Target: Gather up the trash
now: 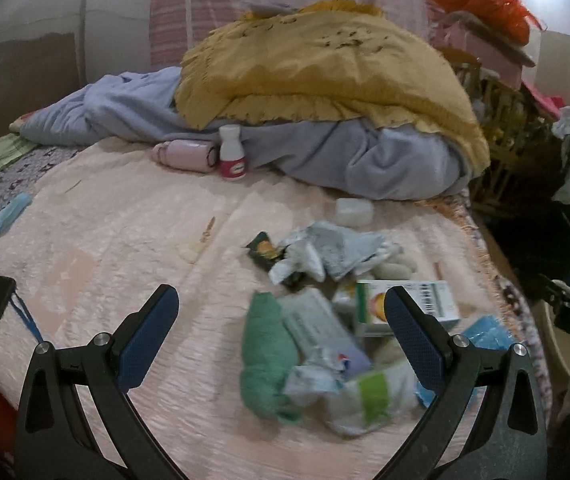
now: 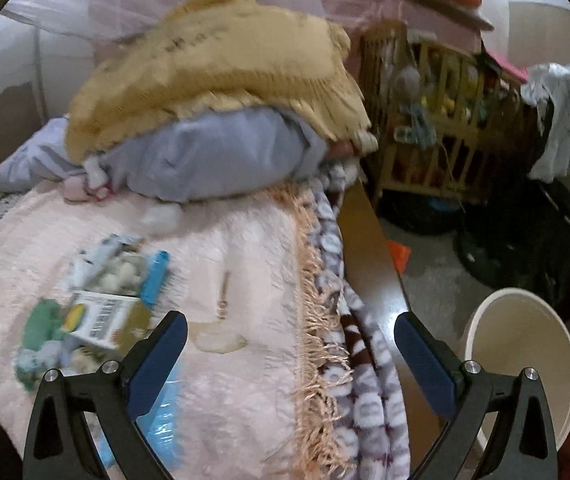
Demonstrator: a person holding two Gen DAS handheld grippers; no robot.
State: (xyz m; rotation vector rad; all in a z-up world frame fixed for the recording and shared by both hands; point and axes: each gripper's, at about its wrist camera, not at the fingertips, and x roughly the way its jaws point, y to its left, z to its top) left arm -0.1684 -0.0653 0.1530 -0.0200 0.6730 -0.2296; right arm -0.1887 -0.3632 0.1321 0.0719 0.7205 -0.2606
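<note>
A heap of trash lies on the pink bedspread (image 1: pixel 125 220): a green crumpled wad (image 1: pixel 263 356), a white and green carton (image 1: pixel 409 306), crumpled white wrappers (image 1: pixel 333 254) and a dark snack packet (image 1: pixel 263 250). My left gripper (image 1: pixel 281 320) hangs open just above this heap, its fingers either side of it and holding nothing. In the right wrist view the same carton (image 2: pixel 101 316) and a blue wrapper (image 2: pixel 155 276) lie left of my right gripper (image 2: pixel 291 344), which is open and empty over the bed's fringed edge. A cream bucket (image 2: pixel 525 352) stands on the floor at lower right.
A white bottle (image 1: pixel 232 152) and a pink roll (image 1: pixel 187 155) rest against piled blue and yellow blankets (image 1: pixel 317 76). A small white tub (image 1: pixel 355 211) and a blue strip (image 1: pixel 7 214) lie apart. A wooden crib (image 2: pixel 445 120) and dark clutter fill the floor right of the bed.
</note>
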